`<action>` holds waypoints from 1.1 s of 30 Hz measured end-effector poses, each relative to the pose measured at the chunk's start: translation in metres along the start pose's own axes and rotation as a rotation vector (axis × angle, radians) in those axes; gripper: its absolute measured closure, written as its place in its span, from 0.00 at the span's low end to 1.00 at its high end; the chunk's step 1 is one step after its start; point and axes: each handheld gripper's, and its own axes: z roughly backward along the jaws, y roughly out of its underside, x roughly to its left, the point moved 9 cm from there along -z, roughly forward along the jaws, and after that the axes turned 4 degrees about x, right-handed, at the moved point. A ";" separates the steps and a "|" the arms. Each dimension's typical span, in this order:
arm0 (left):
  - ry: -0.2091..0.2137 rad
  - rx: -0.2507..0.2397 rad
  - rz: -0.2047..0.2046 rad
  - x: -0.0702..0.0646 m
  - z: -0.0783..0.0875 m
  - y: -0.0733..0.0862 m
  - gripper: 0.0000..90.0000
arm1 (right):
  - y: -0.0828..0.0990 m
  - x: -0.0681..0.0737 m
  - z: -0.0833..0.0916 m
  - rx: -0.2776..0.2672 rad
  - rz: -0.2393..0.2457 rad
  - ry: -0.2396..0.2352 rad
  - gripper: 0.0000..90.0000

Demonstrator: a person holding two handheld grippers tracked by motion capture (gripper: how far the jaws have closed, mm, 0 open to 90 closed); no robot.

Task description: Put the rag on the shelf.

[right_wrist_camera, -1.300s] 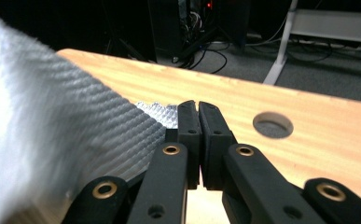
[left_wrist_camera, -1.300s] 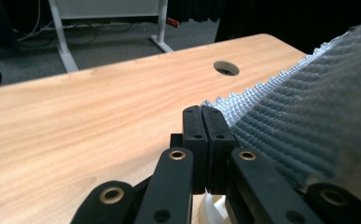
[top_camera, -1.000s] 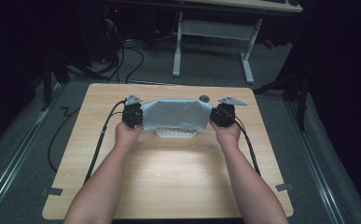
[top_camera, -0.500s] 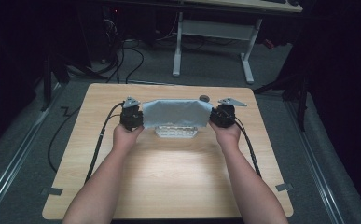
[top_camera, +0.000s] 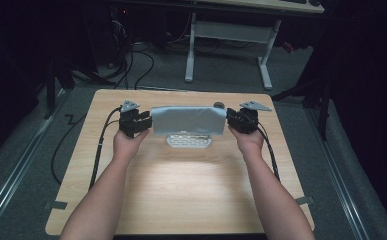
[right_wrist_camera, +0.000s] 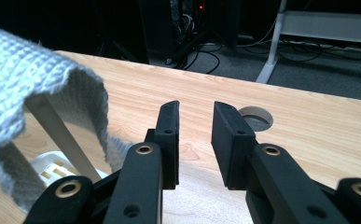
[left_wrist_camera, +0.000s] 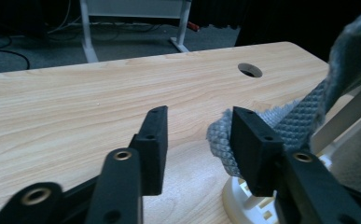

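— Left gripper [top_camera: 142, 122] and right gripper [top_camera: 233, 120] sit at the two ends of the grey cloth [top_camera: 188, 120], at about 12 o'clock from the table's [top_camera: 181, 200] middle. What has changed in the last second?

— Little in place; both hands stay where they were. But the jaws now stand apart. In the left gripper view the left gripper [left_wrist_camera: 194, 135] gapes, with a cloth [left_wrist_camera: 285, 123] corner lying against the outside of one jaw, not between them. In the right gripper view the right gripper [right_wrist_camera: 194, 135] is likewise parted with nothing inside, the cloth [right_wrist_camera: 43, 102] hanging at its 9 o'clock.

— So the cloth is released?

— I judge so: it is draped over the white rack [top_camera: 188, 140], hanging on its own. The draping looks finished; drawing both grippers clear without snagging the weave seems next.
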 end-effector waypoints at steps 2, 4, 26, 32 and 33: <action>-0.005 0.007 -0.004 0.000 -0.001 0.001 0.58 | 0.000 0.000 0.000 0.001 -0.001 0.000 0.81; -0.029 0.012 -0.005 0.003 0.000 0.002 0.54 | 0.000 0.000 0.001 0.005 0.005 0.001 0.80; -0.087 0.000 0.026 0.035 0.029 0.010 0.47 | 0.004 -0.004 0.005 0.012 0.004 0.016 0.77; -0.122 0.015 -0.002 0.043 0.039 0.019 0.47 | 0.006 -0.011 0.015 0.026 0.015 0.040 0.68; -0.122 0.015 -0.002 0.044 0.042 0.020 0.47 | 0.006 -0.012 0.017 0.026 0.021 0.043 0.67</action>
